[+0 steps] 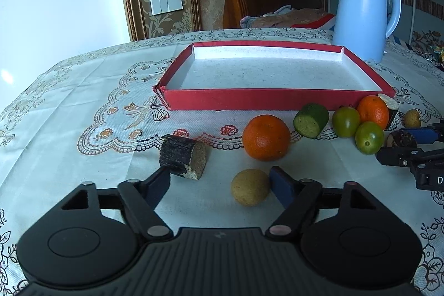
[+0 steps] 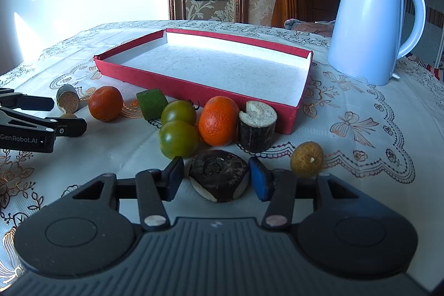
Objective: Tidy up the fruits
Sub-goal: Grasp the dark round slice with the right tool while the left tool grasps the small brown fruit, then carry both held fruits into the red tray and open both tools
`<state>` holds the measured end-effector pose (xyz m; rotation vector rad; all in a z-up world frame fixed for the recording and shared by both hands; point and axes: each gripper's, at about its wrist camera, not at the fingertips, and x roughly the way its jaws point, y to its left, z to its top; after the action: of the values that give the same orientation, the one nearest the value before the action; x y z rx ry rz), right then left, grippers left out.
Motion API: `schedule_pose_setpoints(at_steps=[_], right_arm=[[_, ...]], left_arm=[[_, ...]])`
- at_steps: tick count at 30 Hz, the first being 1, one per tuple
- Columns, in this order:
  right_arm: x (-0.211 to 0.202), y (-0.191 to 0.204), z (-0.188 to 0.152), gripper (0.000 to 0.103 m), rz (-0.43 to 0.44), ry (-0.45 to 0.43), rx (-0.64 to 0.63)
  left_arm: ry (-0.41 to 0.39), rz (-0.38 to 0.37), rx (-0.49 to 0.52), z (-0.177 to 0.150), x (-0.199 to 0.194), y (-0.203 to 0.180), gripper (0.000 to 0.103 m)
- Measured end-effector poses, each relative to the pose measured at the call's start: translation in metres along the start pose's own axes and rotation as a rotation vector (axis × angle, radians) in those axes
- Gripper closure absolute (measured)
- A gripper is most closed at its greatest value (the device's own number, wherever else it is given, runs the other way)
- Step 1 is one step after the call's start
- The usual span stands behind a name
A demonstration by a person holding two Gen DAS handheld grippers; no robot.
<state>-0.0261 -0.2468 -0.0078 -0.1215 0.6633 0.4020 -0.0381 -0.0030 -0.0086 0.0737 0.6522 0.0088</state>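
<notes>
Ten pieces lie on the counter (image 1: pixel 83 90) and none in the red tray (image 1: pixel 249 99) yet, so the sorting looks barely begun; by kind: two oranges (image 1: pixel 265 137) (image 1: pixel 373 107), two green tomatoes (image 2: pixel 178 112) (image 2: pixel 179 139), one green chunk (image 1: pixel 310 119), two dark cane stubs (image 1: pixel 183 157) (image 2: pixel 256 126), two small tan fruits (image 1: pixel 249 186) (image 2: pixel 306 158), and one dark round fruit (image 2: pixel 219 171). The right gripper (image 2: pixel 216 176) appears to pinch that dark round fruit low on the cloth, in front of the tomatoes; the left gripper (image 1: pixel 219 179) has its jaws half spread, one tan fruit against its right pad only; next, I judge, lift the dark fruit clear of its neighbours and over the tray's near wall, while the left jaws close squarely so the tan fruit cannot roll.
</notes>
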Motion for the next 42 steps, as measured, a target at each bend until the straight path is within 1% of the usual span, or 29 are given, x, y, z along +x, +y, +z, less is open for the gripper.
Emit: schedule_pose_setpoints(at_steps=[1,2,3,5,8,9,10,11,12,13,18,25,30,31,33,35,38,42], right_arm=[[0.000,0.000,0.000,0.054,0.000,0.000,0.000],[0.000,0.000,0.000,0.054,0.000,0.000,0.000],[0.000,0.000,0.000,0.054,0.000,0.000,0.000],[0.000,0.000,0.000,0.054,0.000,-0.001,-0.001],[0.000,0.000,0.000,0.054,0.001,-0.001,0.001],[-0.001,-0.001,0.000,0.056,-0.002,-0.003,0.002],[-0.001,-0.001,0.000,0.057,-0.006,-0.004,0.003],[-0.001,-0.001,0.000,0.060,-0.011,-0.005,0.004],[-0.001,-0.002,0.000,0.060,-0.013,-0.008,0.005],[-0.001,-0.002,0.000,0.060,-0.012,-0.008,0.007],[-0.003,-0.002,0.000,0.060,-0.021,-0.017,0.007],[-0.012,-0.006,-0.001,0.060,-0.043,-0.065,0.039],[-0.018,-0.006,0.000,0.060,-0.080,-0.099,0.034],[-0.019,-0.005,0.001,0.060,-0.098,-0.110,0.023],[-0.020,-0.003,0.006,0.060,-0.123,-0.123,0.016],[-0.020,-0.004,0.014,0.060,-0.128,-0.123,0.030],[-0.019,-0.004,0.030,0.060,-0.139,-0.146,0.030],[-0.005,-0.007,0.055,0.060,-0.172,-0.157,0.034]], left_arm=[[0.010,-0.006,-0.005,0.000,0.002,0.000,0.040],[0.011,-0.016,-0.010,0.000,0.002,0.000,0.044],[0.009,-0.022,-0.011,0.000,0.001,0.000,0.046],[0.004,-0.031,0.004,-0.001,0.000,-0.002,0.057],[-0.001,-0.031,0.031,-0.001,-0.001,-0.008,0.065],[-0.001,-0.034,0.035,-0.002,-0.002,-0.010,0.067],[0.000,-0.042,0.033,-0.002,-0.002,-0.010,0.072],[0.000,-0.043,0.027,-0.002,-0.002,-0.010,0.072],[-0.002,-0.042,0.025,-0.002,-0.002,-0.011,0.072],[-0.003,-0.046,0.027,-0.002,-0.002,-0.011,0.075],[-0.007,-0.037,0.016,-0.002,-0.004,-0.008,0.075],[-0.022,-0.041,-0.002,0.002,-0.008,-0.005,0.075],[-0.024,-0.058,-0.009,0.010,-0.008,-0.007,0.075],[-0.028,-0.059,-0.008,0.013,-0.009,-0.008,0.075],[-0.037,-0.063,-0.007,0.020,-0.009,-0.011,0.075],[-0.044,-0.077,-0.015,0.030,-0.008,-0.014,0.075],[-0.060,-0.085,-0.009,0.043,-0.003,-0.022,0.075],[-0.079,-0.084,-0.017,0.061,0.009,-0.027,0.075]])
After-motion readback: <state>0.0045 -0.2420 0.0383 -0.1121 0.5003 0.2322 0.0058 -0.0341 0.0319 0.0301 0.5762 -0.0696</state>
